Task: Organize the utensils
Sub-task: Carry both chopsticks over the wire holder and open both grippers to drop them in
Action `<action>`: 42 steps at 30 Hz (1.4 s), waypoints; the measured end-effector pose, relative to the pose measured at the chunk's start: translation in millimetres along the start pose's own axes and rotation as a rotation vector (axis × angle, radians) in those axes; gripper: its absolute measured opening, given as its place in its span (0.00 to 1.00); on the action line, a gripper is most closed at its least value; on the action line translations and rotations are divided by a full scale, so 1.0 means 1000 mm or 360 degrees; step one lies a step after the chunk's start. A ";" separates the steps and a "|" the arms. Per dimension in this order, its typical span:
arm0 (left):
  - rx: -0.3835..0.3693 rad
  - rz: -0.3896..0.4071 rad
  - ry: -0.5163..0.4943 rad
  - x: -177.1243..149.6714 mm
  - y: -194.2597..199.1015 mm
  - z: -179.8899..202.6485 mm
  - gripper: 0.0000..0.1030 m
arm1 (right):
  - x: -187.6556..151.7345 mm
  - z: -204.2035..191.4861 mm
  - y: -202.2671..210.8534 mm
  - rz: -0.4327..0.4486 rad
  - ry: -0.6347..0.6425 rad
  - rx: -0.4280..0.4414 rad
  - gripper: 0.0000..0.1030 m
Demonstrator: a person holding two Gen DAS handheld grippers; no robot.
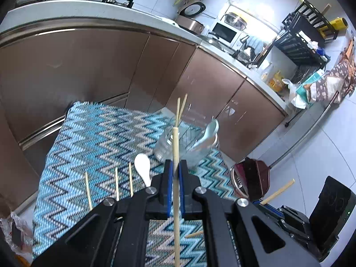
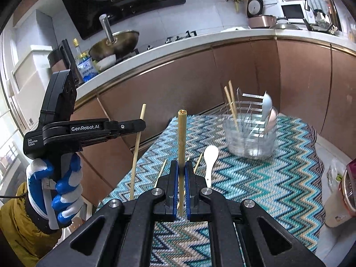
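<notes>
Both grippers grasp chopsticks above a zigzag-patterned cloth (image 2: 267, 178). The left gripper (image 1: 176, 166) is clenched on one chopstick (image 1: 176, 146), its long axis running upright between the blue pads. The right gripper (image 2: 182, 169) pinches another chopstick (image 2: 181, 138), tip skyward. Only the right wrist view shows the gloved left hand (image 2: 60, 189). A white spoon (image 2: 210, 160) lies on the cloth near the clear utensil holder (image 2: 249, 133).

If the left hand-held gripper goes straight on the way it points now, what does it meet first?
Probably the clear holder: it sits dead ahead of the left hand-held gripper, which is shut on a chopstick whose tip would likely reach it first. Depth is unclear; it may pass above the rim.
</notes>
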State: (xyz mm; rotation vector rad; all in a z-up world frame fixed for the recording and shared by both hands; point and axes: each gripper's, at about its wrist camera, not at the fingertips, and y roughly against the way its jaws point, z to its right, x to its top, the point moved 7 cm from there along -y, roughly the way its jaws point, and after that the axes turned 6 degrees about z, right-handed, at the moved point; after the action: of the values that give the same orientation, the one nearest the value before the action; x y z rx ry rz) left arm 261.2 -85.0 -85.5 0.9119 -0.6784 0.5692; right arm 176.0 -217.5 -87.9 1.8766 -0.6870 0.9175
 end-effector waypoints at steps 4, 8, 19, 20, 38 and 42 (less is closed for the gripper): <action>-0.0026 0.0059 0.0007 0.029 -0.012 0.010 0.05 | 0.026 0.014 -0.001 0.0069 0.0000 -0.0001 0.05; -0.0066 0.0159 0.0018 0.067 -0.027 0.023 0.05 | 0.058 0.029 -0.003 0.0166 0.0003 0.0003 0.05; 0.0072 0.0603 -0.0038 0.141 -0.077 0.043 0.05 | 0.135 0.069 -0.039 0.0437 0.0101 -0.0160 0.05; 0.0099 0.0635 -0.0051 0.144 -0.083 0.043 0.05 | 0.137 0.073 -0.047 0.0440 0.0114 -0.0186 0.05; 0.0304 0.0764 -0.0101 0.104 -0.169 0.013 0.05 | 0.096 0.113 -0.134 0.0253 0.0185 -0.0353 0.05; 0.0283 0.0752 -0.0099 0.099 -0.160 0.010 0.07 | 0.092 0.113 -0.129 0.0262 0.0147 -0.0360 0.07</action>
State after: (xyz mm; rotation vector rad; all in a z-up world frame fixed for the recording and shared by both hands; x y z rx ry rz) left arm 435.3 -157.1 -91.2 0.9402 -0.9184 1.0372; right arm 361.7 -271.1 -110.5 1.5868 -0.8609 0.9811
